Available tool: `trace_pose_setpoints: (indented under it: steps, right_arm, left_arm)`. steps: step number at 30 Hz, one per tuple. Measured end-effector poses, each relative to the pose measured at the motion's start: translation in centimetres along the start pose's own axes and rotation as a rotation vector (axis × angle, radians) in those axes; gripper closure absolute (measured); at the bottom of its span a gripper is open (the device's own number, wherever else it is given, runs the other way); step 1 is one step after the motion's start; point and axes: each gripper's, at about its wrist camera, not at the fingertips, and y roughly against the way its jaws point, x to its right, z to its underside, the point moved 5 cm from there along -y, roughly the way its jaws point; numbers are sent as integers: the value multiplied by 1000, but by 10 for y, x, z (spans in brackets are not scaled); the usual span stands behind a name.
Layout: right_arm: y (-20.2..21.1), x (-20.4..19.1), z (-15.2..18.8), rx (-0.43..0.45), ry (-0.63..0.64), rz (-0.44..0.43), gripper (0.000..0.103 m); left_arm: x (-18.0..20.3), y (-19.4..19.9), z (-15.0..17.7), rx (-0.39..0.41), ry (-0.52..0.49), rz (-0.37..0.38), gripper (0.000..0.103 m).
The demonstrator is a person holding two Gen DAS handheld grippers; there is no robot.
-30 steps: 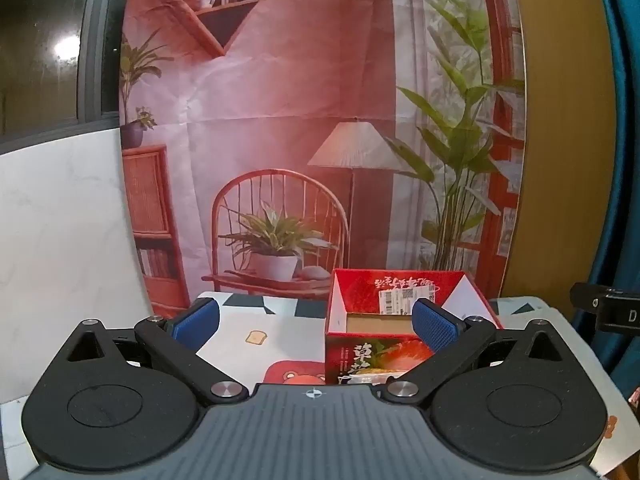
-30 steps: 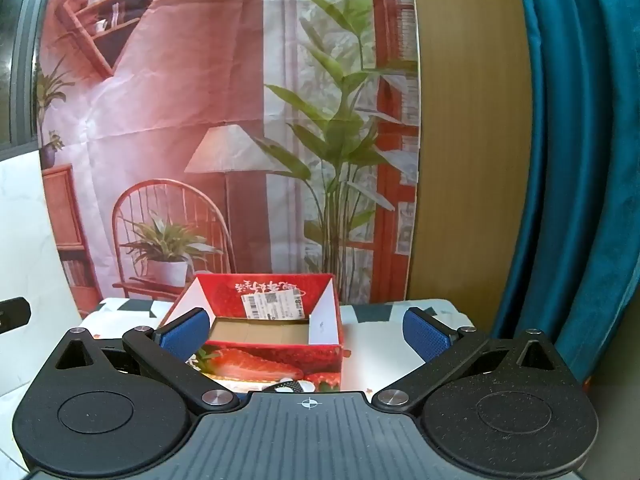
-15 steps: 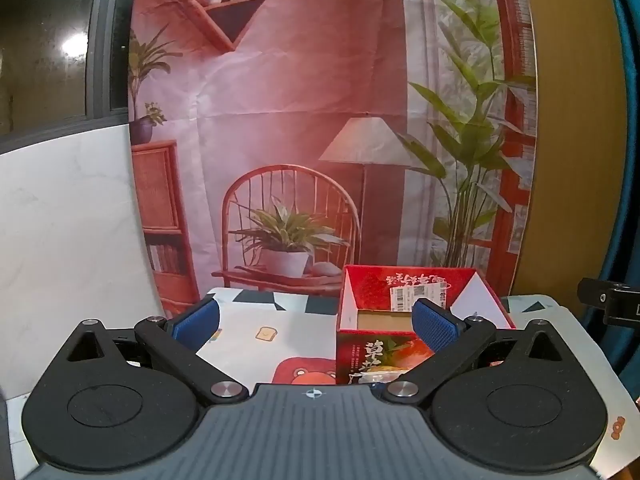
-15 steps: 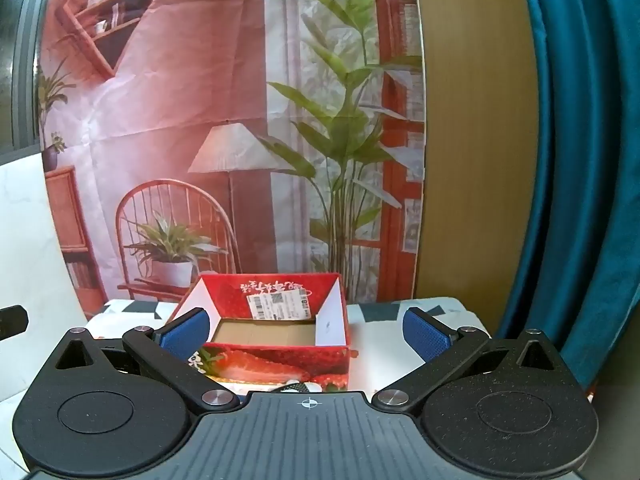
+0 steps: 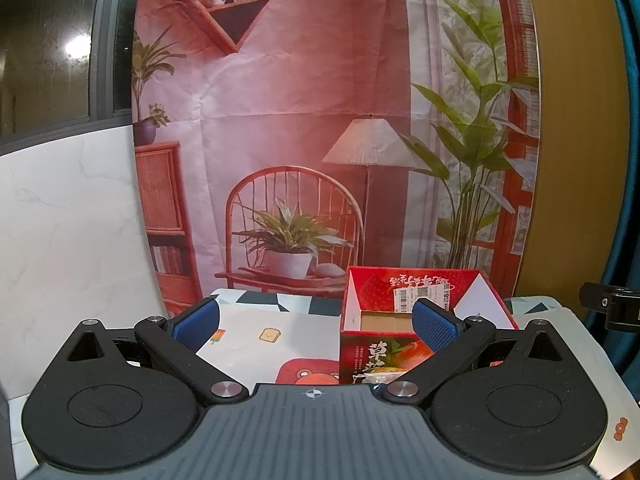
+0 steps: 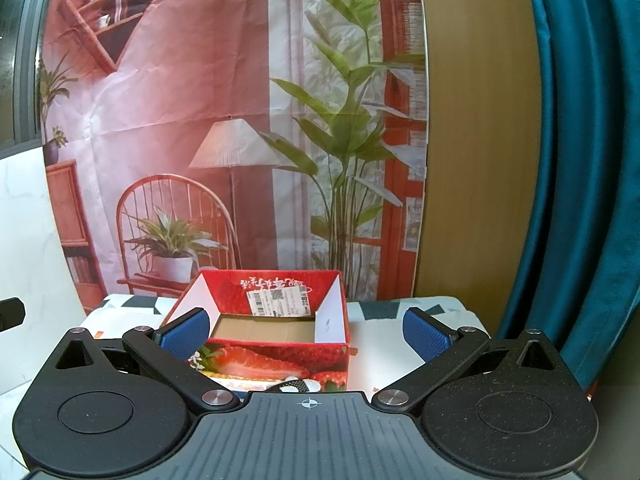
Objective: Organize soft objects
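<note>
In the left wrist view, starting at the left edge, we see a white marbled panel (image 5: 68, 216), then the printed backdrop (image 5: 280, 100) filling the upper middle of the frame. Low in the frame our left gripper (image 5: 316, 322) has its blue pads spread wide, with nothing between them. Below the backdrop lies the patterned tablecloth (image 5: 280, 320), and at lower right of centre stands the red strawberry box (image 5: 376, 356), open at the top, its brown floor showing bare. At the far right edge a black piece of the other tool pokes in.

In the right wrist view, again from the left, the backdrop spans the upper left, the same box sits at lower centre, and a wood panel (image 6: 480, 160) and teal curtain (image 6: 592, 160) fill the right. Our right gripper (image 6: 306, 328) is likewise spread wide and holds nothing. Just under the box's front face, at the bottom centre, a small black-and-white patterned thing (image 6: 294, 386) peeks over the gripper body; we cannot tell what it is.

No soft object is clearly in view. We judge that we are at the start, or between picks, with the box as the likely destination. The next move probably calls for tilting down to find an item on the cloth, then closing gently so it does not slip.
</note>
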Motion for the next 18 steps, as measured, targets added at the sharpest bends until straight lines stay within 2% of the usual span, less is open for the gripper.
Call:
trace_pose_setpoints:
  steps: [18]
  right_arm:
    - [1,-2,0,2,6,-2,0]
  left_arm:
    - [-2,-1,0,2,-1,-5,0]
